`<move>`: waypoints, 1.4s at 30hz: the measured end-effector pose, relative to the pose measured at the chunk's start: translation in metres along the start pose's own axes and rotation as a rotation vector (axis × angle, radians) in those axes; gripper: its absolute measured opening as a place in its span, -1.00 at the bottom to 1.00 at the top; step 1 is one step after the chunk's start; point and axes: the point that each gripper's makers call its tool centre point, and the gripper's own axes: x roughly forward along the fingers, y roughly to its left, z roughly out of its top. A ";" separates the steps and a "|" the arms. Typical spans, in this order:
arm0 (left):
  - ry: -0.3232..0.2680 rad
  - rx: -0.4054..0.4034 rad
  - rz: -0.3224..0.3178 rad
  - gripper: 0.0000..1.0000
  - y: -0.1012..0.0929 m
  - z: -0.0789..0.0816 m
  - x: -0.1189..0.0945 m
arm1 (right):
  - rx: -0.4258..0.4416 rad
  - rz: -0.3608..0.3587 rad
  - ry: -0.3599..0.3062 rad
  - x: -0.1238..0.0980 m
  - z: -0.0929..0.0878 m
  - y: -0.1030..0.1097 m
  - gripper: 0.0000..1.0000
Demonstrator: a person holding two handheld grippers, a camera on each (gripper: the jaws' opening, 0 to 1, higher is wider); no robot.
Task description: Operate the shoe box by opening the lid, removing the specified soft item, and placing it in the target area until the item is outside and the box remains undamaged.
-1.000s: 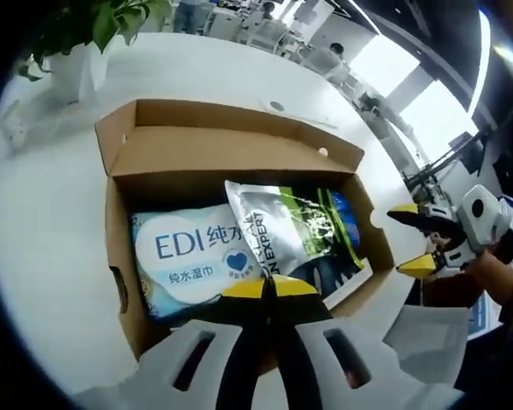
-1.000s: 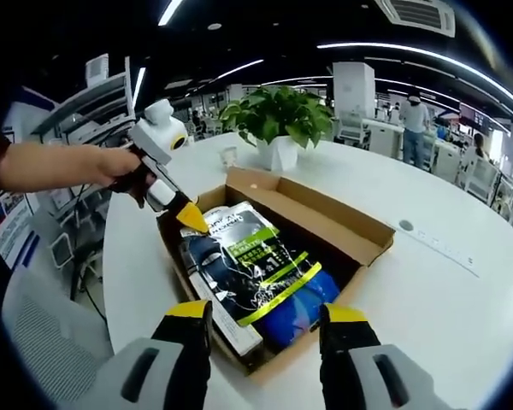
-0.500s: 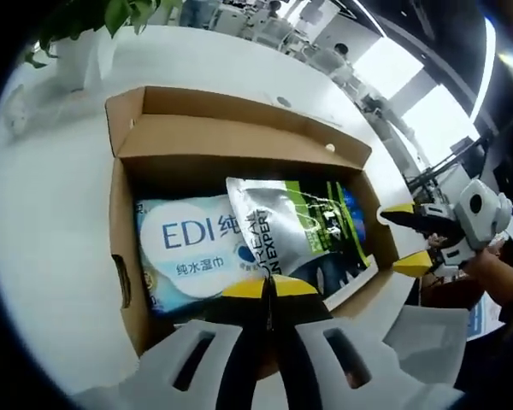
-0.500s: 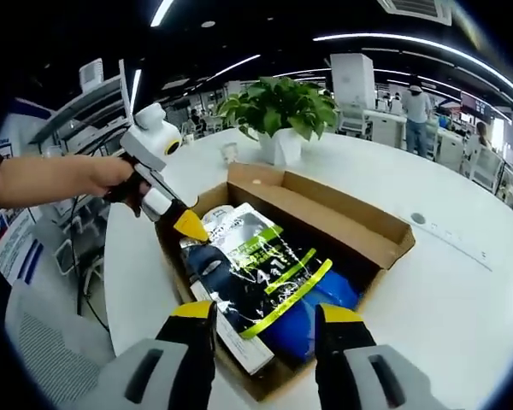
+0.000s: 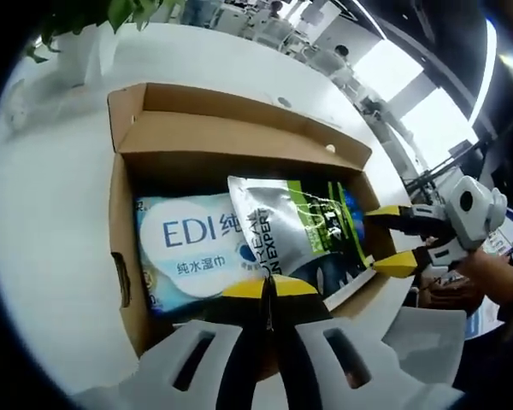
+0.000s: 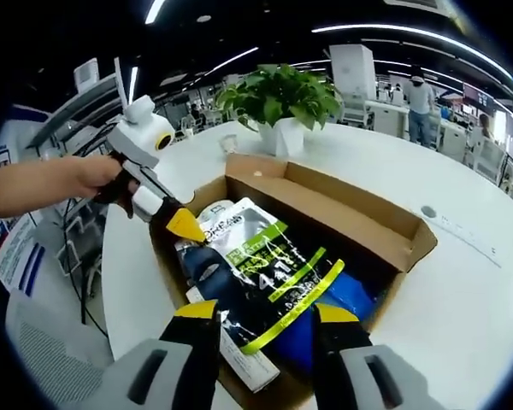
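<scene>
The open cardboard shoe box (image 5: 231, 141) lies on a white table, its lid folded back on the far side. Inside, a blue and white wet-wipes pack (image 5: 188, 252) lies beside a silver and green pouch (image 5: 295, 226). My left gripper (image 5: 269, 286) is shut at the box's near wall, with nothing visible between its tips. My right gripper (image 5: 392, 239) comes in from the right, open, at the box's edge next to the pouch. In the right gripper view, my right gripper (image 6: 265, 312) stands open just over the pouch (image 6: 256, 265) in the box (image 6: 350, 226). The left gripper (image 6: 186, 226) points at the pouch's top end.
A potted plant (image 6: 282, 94) in a white pot stands on the table behind the box. A cable port (image 6: 427, 211) is set into the table (image 6: 462, 290) to the right. A white chair (image 5: 427, 342) stands at the table's edge. Office desks and people are far behind.
My right gripper has moved in toward the box and now hangs over the pouch. The left gripper stays shut and has barely shifted.
</scene>
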 end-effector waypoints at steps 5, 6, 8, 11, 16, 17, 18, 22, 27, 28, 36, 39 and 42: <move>0.002 0.003 0.003 -1.00 0.002 -0.001 -0.001 | 0.005 -0.012 0.025 0.006 -0.004 -0.003 -0.23; 0.002 0.004 0.004 -1.00 0.002 -0.001 -0.001 | 0.009 -0.014 0.035 0.008 -0.006 -0.004 -0.23; 0.002 0.003 0.004 -1.00 0.003 -0.001 -0.002 | 0.011 -0.013 0.055 0.011 -0.010 -0.004 -0.23; -0.002 0.000 0.004 -1.00 0.005 -0.002 -0.003 | 0.013 -0.012 0.062 0.013 -0.011 -0.004 -0.23; -0.004 -0.002 0.002 -1.00 0.005 -0.002 -0.002 | 0.039 -0.005 0.074 0.018 -0.014 -0.005 -0.25; -0.005 -0.003 0.002 -1.00 0.005 -0.002 -0.002 | 0.040 -0.007 0.078 0.018 -0.014 -0.004 -0.27; -0.006 -0.004 0.001 -1.00 0.005 -0.002 -0.002 | 0.027 -0.016 0.079 0.018 -0.013 -0.006 -0.29; -0.009 -0.015 -0.003 -1.00 0.006 -0.003 -0.003 | 0.045 -0.011 0.079 0.021 -0.010 -0.006 -0.30; -0.009 -0.012 0.006 -1.00 0.010 -0.003 -0.005 | 0.040 -0.012 0.099 0.024 -0.011 -0.005 -0.29; -0.010 -0.013 0.006 -1.00 0.010 -0.003 -0.005 | 0.039 -0.011 0.101 0.025 -0.010 -0.005 -0.29; -0.020 -0.029 -0.001 -1.00 0.012 -0.004 -0.006 | 0.054 -0.016 0.113 0.030 -0.007 -0.006 -0.28; -0.022 -0.033 0.000 -1.00 0.014 -0.004 -0.008 | 0.066 -0.004 0.123 0.031 -0.006 -0.004 -0.28; -0.025 -0.034 0.002 -1.00 0.016 -0.004 -0.009 | 0.070 0.009 0.126 0.033 -0.006 -0.003 -0.27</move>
